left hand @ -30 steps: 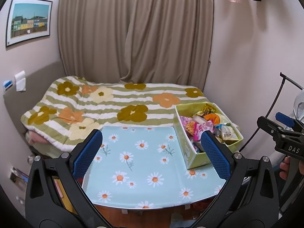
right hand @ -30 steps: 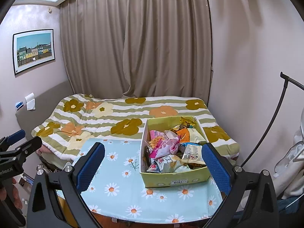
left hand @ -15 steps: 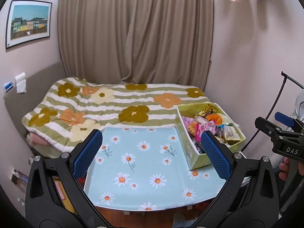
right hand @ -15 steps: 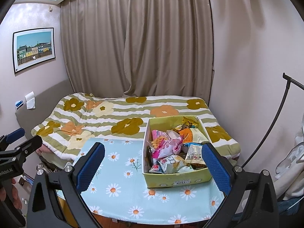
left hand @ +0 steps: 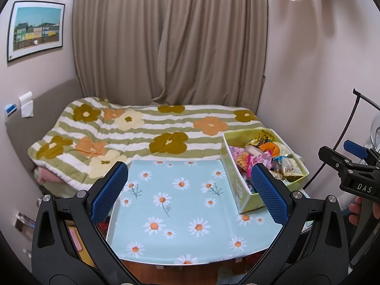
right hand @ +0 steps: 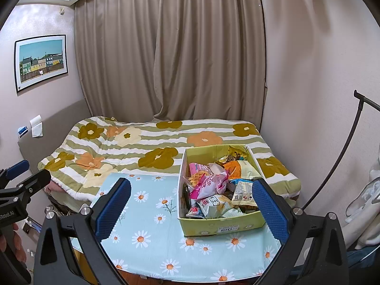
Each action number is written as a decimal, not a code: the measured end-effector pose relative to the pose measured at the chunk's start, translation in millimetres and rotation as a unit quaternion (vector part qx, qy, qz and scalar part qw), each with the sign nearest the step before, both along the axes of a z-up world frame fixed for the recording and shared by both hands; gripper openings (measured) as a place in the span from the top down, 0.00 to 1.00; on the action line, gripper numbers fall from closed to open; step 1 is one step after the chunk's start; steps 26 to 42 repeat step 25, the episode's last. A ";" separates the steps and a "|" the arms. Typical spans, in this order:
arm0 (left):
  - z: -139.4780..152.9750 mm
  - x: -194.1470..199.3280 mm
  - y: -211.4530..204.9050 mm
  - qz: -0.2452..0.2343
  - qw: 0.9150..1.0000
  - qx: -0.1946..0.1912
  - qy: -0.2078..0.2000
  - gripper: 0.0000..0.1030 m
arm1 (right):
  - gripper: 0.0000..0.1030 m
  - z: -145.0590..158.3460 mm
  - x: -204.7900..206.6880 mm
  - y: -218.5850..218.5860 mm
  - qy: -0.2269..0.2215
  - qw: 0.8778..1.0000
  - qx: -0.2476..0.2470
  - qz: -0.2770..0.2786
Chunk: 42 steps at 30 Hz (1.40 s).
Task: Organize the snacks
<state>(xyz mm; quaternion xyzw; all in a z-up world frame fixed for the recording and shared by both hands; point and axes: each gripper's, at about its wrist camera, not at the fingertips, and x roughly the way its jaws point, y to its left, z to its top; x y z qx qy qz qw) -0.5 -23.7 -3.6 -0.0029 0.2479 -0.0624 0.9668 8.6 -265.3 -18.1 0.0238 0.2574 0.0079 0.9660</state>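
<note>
A yellow-green cardboard box (right hand: 220,229) full of several snack packets (right hand: 209,185) stands on the right side of a small table with a light blue daisy cloth (right hand: 152,232). It also shows in the left wrist view (left hand: 247,197), at the table's right edge. My left gripper (left hand: 188,190) is open and empty, held above the table's near edge. My right gripper (right hand: 190,204) is open and empty, held in front of the box, short of it.
A bed with a green-striped flower quilt (right hand: 147,147) lies behind the table. Beige curtains (right hand: 171,54) hang at the back. A black stand rod (right hand: 342,166) curves along the right wall. The right gripper's body shows in the left wrist view (left hand: 349,171).
Both views have drifted slightly; the table and box sit a little farther away and higher in frame. Both grippers stay open and empty.
</note>
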 end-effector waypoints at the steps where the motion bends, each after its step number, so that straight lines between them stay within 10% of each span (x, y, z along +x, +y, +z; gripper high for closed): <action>1: 0.6 0.6 1.3 0.000 1.000 0.000 0.000 0.00 | 0.01 0.9 -0.2 -0.1 -0.001 1.000 0.000 0.000; 19: -2.5 -9.9 -6.8 0.044 0.997 0.051 -0.030 0.00 | 0.01 -4.7 2.7 -1.6 0.005 1.000 0.003 -0.006; 42: -9.6 -8.9 -3.5 0.027 0.999 0.025 -0.025 0.00 | 0.01 -8.0 4.0 1.7 0.011 1.000 0.001 -0.001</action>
